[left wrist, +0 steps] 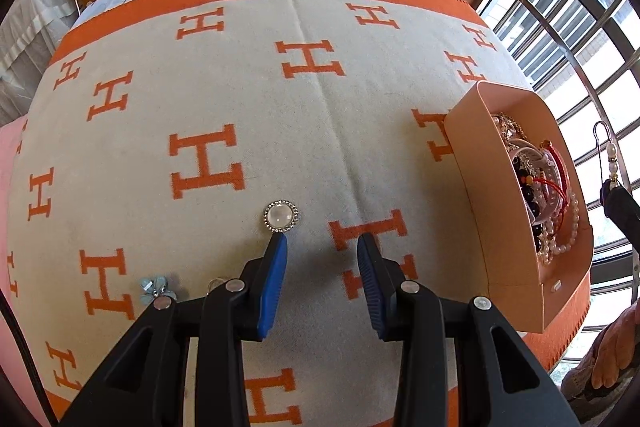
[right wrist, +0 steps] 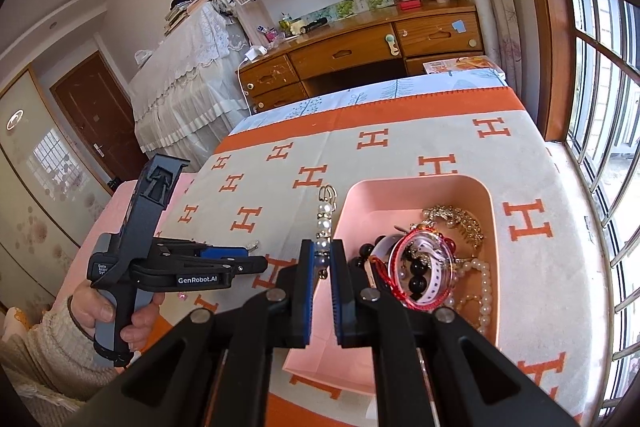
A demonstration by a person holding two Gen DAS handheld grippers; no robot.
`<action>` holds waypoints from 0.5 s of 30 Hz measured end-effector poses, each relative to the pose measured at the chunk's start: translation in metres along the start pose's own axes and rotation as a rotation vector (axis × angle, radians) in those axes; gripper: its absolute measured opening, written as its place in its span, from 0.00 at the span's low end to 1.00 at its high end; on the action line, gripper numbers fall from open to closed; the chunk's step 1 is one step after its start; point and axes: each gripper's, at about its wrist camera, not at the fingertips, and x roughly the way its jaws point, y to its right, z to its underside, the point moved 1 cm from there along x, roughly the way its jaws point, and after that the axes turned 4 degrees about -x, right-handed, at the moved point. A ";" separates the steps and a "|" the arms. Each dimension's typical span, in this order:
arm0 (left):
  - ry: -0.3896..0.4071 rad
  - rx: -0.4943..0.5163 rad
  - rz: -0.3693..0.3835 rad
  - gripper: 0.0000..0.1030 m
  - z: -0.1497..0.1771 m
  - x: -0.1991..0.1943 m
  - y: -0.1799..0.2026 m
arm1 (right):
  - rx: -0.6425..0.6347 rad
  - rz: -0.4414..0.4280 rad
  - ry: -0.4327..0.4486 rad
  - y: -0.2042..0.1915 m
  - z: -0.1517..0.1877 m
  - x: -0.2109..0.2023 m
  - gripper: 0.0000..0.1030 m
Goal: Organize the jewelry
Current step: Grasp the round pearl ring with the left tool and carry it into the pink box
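Observation:
A round rhinestone brooch (left wrist: 281, 215) lies on the H-patterned blanket (left wrist: 248, 99), just past the left finger's tip. My left gripper (left wrist: 322, 241) is open and empty above the blanket. A small blue flower piece (left wrist: 154, 289) lies at its lower left. A pink box (left wrist: 480, 155) at the right holds several bracelets and pearl strands (left wrist: 548, 203). My right gripper (right wrist: 323, 253) is shut on a pearl pendant with a metal hook (right wrist: 325, 223), held upright over the pink box's (right wrist: 416, 183) left rim. The pendant also shows in the left wrist view (left wrist: 610, 155).
A wooden desk with drawers (right wrist: 360, 55) stands beyond the bed's far end. A barred window (right wrist: 600, 107) runs along the right. A lace-covered piece of furniture (right wrist: 180, 75) and a door (right wrist: 96, 115) are at the left. The left gripper's body (right wrist: 168, 259) is left of the box.

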 end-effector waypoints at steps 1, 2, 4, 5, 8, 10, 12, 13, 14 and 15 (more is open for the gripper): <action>0.001 -0.008 -0.002 0.34 0.000 0.000 -0.001 | 0.002 -0.001 0.000 0.001 0.000 0.000 0.07; 0.001 -0.019 -0.010 0.34 -0.001 0.001 -0.002 | 0.003 -0.003 -0.001 0.002 0.000 0.000 0.07; 0.000 -0.036 -0.017 0.34 -0.002 0.003 -0.004 | 0.004 -0.005 0.000 0.003 0.000 0.000 0.07; 0.003 -0.040 -0.019 0.34 -0.003 0.003 -0.005 | 0.006 -0.008 0.000 0.004 0.001 0.000 0.07; 0.014 -0.044 -0.048 0.34 -0.008 0.006 -0.003 | 0.012 -0.017 -0.002 0.008 0.003 0.002 0.07; 0.023 -0.037 -0.067 0.34 -0.011 0.007 0.000 | 0.014 -0.022 -0.004 0.009 0.005 0.003 0.07; 0.037 -0.017 -0.096 0.34 -0.012 0.010 0.005 | 0.015 -0.022 -0.004 0.009 0.006 0.003 0.07; 0.044 -0.006 -0.111 0.33 -0.012 0.010 0.008 | 0.015 -0.021 -0.003 0.010 0.006 0.003 0.07; 0.051 0.002 -0.126 0.32 -0.013 0.010 0.009 | 0.017 -0.019 -0.003 0.011 0.007 0.003 0.07; 0.061 0.012 -0.141 0.26 -0.013 0.011 0.011 | 0.020 -0.017 -0.002 0.013 0.008 0.003 0.07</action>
